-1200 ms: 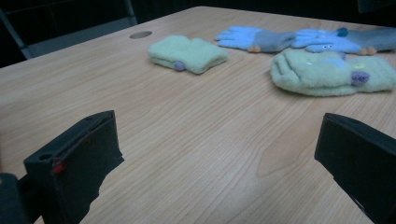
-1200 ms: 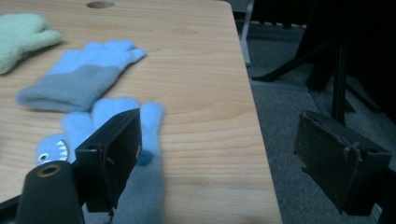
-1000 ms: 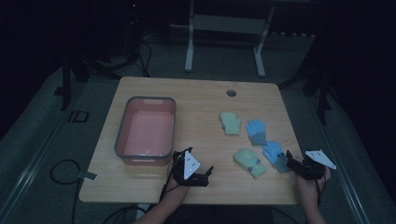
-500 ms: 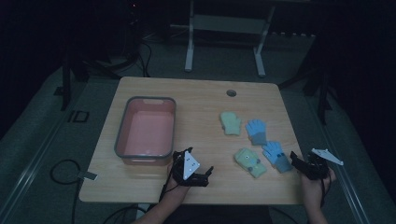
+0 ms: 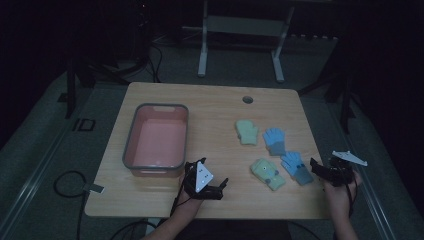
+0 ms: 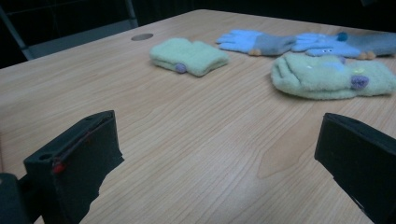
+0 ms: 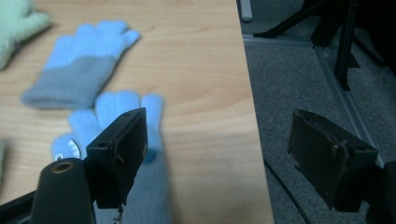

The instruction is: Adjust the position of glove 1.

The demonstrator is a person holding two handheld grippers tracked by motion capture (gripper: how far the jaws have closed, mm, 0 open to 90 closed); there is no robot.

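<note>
**A:** Wood under everything here, a pale table (image 5: 210,107) with four little gloves on the right half and a pink bin (image 5: 131,145) on the left. I'm working toward the near blue glove (image 5: 298,168), which lies flat close to the table's right edge, fingers pointing away from me.

**B:** Got hold of it?

**A:** No. My right gripper (image 5: 324,172) hangs just beside that glove at the table's edge, jaws spread wide with nothing between them. They've just been opening a little further. In the right gripper view one jaw sits over the glove (image 7: 140,140) and the other over the floor, so I judge I'm off to one side.

**B:** And your left?

**A:** The left gripper (image 5: 216,187) rests low on the table near the bin's front corner, jaws apart and empty, out of the way. It faces the near green glove (image 6: 329,77), so it's parked ready for that one, I'd guess.

**B:** The other pair?

**A:** The far green glove (image 5: 247,132) and the far blue glove (image 5: 275,140) lie side by side farther back. The bin looks empty, which suggests sorting hasn't started.
</note>
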